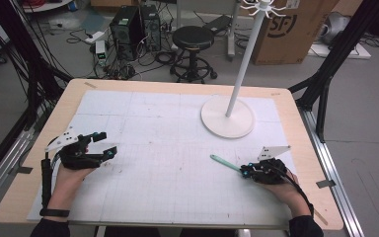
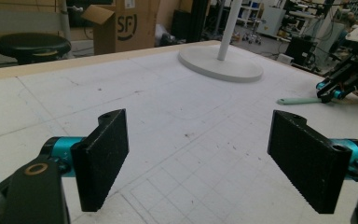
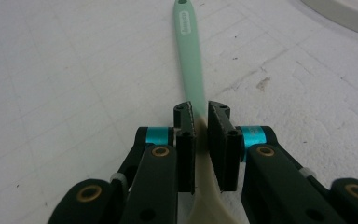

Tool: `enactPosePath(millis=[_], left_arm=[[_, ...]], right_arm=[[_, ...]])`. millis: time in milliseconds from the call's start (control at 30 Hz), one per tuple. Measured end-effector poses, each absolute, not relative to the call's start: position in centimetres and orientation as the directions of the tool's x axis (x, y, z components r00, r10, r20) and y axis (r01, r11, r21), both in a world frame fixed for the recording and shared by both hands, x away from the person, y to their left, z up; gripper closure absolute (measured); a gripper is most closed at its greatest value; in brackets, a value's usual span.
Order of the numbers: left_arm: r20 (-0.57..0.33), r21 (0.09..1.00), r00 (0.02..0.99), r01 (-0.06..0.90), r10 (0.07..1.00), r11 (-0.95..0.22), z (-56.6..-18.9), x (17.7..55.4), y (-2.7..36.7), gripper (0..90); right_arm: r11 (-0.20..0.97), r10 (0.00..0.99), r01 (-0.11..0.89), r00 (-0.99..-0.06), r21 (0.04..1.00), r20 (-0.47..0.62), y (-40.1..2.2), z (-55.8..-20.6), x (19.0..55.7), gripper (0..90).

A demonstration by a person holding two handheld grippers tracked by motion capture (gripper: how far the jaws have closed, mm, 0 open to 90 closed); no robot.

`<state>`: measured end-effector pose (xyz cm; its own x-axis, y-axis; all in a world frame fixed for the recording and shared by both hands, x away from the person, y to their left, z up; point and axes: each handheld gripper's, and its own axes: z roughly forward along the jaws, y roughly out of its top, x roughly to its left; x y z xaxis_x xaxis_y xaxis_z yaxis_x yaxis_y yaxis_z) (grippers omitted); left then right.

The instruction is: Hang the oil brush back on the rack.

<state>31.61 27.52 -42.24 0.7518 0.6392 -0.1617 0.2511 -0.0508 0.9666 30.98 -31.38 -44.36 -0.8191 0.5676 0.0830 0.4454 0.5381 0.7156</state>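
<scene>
Now, left claw (image 2: 198, 158) spread wide over table (image 1: 177, 148), right claw (image 3: 200, 140) clamping mint spatula (image 3: 189, 56).

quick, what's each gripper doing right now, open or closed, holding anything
Left gripper: open, holding nothing.
Right gripper: closed on the mint-green utensil handle.

My left gripper (image 2: 198, 158) hangs over the white gridded mat (image 2: 168, 107) with its jaws spread wide.

Nothing sits between my two black ribbed pads (image 2: 103, 156), just bare mat with faint lines and a few dark specks. I'll use the round white stand base (image 2: 221, 65) as my landmark: it lies ahead of my jaws, its white pole (image 2: 228, 28) rising from its middle. To the right of the base and nearer me, my right gripper (image 2: 328, 91) grips one end of a mint-green handle (image 2: 298, 100) lying on the mat. Beyond the base stands a cardboard box (image 2: 126, 25); far to its left, a black stool (image 2: 30, 46).
</scene>
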Motion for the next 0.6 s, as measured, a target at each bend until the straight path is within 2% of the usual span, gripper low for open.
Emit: enactPosePath(millis=[267, 600], left_arm=[[-0.164, 0.968, 0.752, 0.249, 0.638, -0.044, -42.2, 31.6, 27.5, 21.0], [-0.163, 0.967, 0.751, 0.250, 0.639, -0.048, -42.3, 31.6, 27.6, 21.0]], right_arm=[[0.514, 0.593, 0.454, -0.801, 0.728, 0.081, -31.4, -44.4, 30.7, 82.7], [0.392, 0.656, 0.455, -0.748, 0.799, 0.104, -32.4, -42.8, 30.5, 82.8]])
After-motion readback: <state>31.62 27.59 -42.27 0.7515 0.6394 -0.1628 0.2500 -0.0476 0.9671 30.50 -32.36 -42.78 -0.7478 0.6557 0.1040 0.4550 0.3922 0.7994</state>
